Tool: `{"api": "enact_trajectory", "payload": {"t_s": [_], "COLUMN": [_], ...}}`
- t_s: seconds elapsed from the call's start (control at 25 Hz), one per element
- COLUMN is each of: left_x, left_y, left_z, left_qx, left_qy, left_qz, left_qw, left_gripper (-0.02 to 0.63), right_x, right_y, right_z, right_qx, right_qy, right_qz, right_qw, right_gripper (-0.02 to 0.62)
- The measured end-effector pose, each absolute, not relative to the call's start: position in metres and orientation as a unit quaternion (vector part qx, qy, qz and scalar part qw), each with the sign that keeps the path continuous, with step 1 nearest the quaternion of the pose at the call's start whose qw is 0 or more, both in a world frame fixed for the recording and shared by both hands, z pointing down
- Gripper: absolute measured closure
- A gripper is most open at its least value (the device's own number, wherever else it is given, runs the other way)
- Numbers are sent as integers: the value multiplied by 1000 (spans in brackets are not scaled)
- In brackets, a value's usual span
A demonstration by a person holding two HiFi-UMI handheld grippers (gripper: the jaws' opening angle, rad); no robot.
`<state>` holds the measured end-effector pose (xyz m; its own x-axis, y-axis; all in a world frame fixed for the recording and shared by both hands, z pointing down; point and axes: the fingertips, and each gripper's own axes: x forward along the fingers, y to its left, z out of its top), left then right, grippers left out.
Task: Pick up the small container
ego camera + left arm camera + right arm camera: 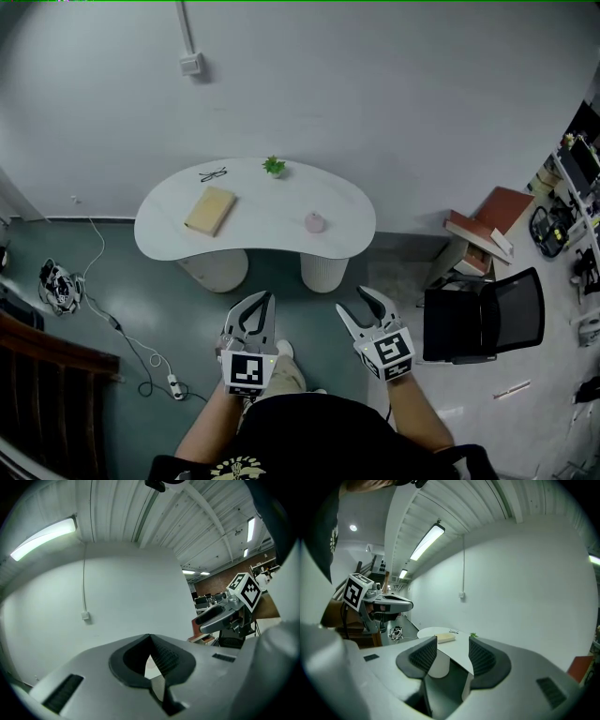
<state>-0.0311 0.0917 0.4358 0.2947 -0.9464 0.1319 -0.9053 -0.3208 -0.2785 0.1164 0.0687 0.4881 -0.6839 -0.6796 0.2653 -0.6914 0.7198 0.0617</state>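
Right up close, the person's two forearms stick out over a black shirt, one tool in each hand, both held low above the green floor and well short of the surface. Left tool (265,298) has its tips pinched together with nothing in them; you can see the tips meeting in its own view (150,637). Right tool (353,302) is spread fairly wide and empty, and in its own view (453,648) the near edge of the surface shows through the gap.

The small container (315,222) is a pink thing sitting on the white kidney-shaped surface (272,239), right of centre and toward the near edge, well apart from both tools. Also up there: a tan book (210,210) lying flat on the left half, a pair of glasses (213,174) near the back edge behind it, and a tiny green plant (274,166) at the back middle.

Black office chair (483,323) is off to the right, and a power strip (174,385) with its cable lies on the floor to the left.
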Motion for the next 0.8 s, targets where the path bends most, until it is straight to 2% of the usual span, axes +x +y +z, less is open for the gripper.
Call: {"api": "enact_trajectory", "payload": {"t_s": [0.8], "left_x": [-84], "left_y": [-71], "left_z": [448], "left_qx": [-827], "left_qy": [541], "left_qz": [-135], "left_qw": [65], "left_gripper": [601], "right_x": [53], "right_y": [-78], "right_z": [496], "right_qx": [389], "right_qy": [-909], "right_qz": [30], "right_qw": [148], "right_gripper": [391]}}
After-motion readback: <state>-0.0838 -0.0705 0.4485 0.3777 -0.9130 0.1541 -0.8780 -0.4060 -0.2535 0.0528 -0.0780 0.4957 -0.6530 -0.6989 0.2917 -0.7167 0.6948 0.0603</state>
